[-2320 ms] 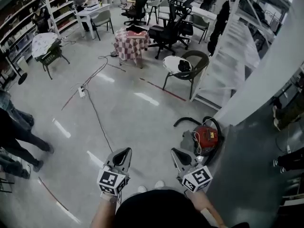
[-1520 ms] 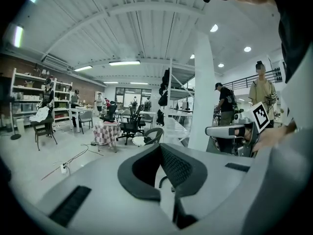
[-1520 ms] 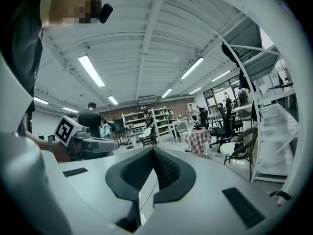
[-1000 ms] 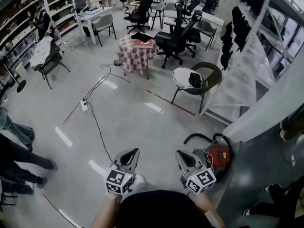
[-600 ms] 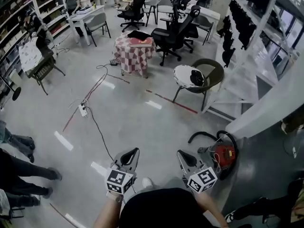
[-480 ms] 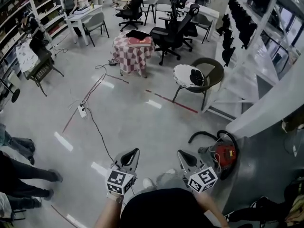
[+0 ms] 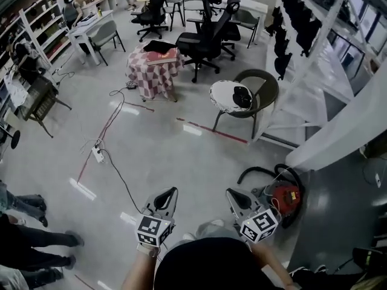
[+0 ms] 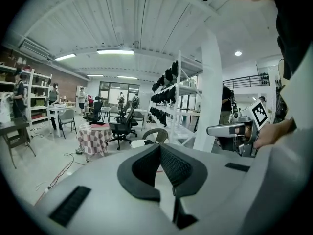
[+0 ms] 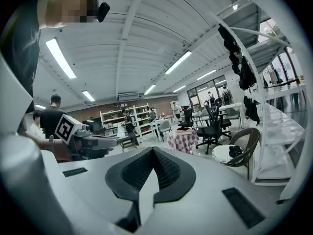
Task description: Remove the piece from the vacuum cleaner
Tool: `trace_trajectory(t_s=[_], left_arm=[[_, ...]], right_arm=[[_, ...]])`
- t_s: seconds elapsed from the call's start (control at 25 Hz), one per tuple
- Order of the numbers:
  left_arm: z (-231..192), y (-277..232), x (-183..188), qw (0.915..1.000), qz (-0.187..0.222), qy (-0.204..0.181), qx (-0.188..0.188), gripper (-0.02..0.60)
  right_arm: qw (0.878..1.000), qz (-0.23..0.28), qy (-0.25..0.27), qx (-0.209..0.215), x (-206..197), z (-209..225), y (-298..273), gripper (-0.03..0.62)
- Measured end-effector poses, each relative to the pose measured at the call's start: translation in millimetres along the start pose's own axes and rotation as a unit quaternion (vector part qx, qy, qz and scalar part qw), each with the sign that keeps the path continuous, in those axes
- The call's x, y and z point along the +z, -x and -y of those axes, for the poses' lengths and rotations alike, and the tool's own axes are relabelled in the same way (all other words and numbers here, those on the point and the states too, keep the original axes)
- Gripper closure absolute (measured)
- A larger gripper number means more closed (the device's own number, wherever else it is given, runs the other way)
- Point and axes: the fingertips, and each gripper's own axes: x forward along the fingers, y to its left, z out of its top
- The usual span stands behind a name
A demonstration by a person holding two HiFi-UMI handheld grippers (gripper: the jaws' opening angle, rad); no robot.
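The red vacuum cleaner point(image 7: 285, 196) stands on the grey floor at the foot of a white pillar, and its black hose point(image 7: 257, 171) curves around its left and top side. Which piece comes off cannot be made out at this size. My right gripper point(image 7: 233, 194) hangs just left of the vacuum, above the floor, jaws shut and empty. My left gripper point(image 7: 169, 193) is further left, also shut and empty. Both are shut in their own views too, the left gripper point(image 8: 160, 149) and the right gripper point(image 9: 153, 153), and neither of those views shows the vacuum.
A brown chair with a round white seat point(image 7: 241, 96) stands ahead, with a check-clothed table point(image 7: 153, 65) and black office chairs point(image 7: 205, 38) behind it. A cable and power strip point(image 7: 97, 154) lie on the floor at left. White shelving point(image 7: 302, 71) and the pillar point(image 7: 344, 125) close off the right. People's legs point(image 7: 24, 246) are at far left.
The room has slid left and down in the head view as the person walks. Both grippers keep their places in the picture and stay shut. The vacuum stays right of the right gripper.
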Motion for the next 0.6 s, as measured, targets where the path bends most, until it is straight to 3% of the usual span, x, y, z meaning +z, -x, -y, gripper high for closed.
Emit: trace_trajectory(t_s=[0.32,0.48,0.6], left_arm=[[42,-110,26,0.9958,-0.019,-0.04,-0.08,0.563],[82,-158,38,0.9865,-0.026,-0.071,-0.145,0.563],[115,-193,40,0.974,-0.038,-0.093,-0.203,0.563]], right_arm=[[0.996,0.026,-0.028,-0.077,11,95,30,0.568],[0.986,0.041,-0.054,-0.149,5,136,70,0.567],[0.974,0.044,-0.075,-0.21,-10,162,101,0.566]])
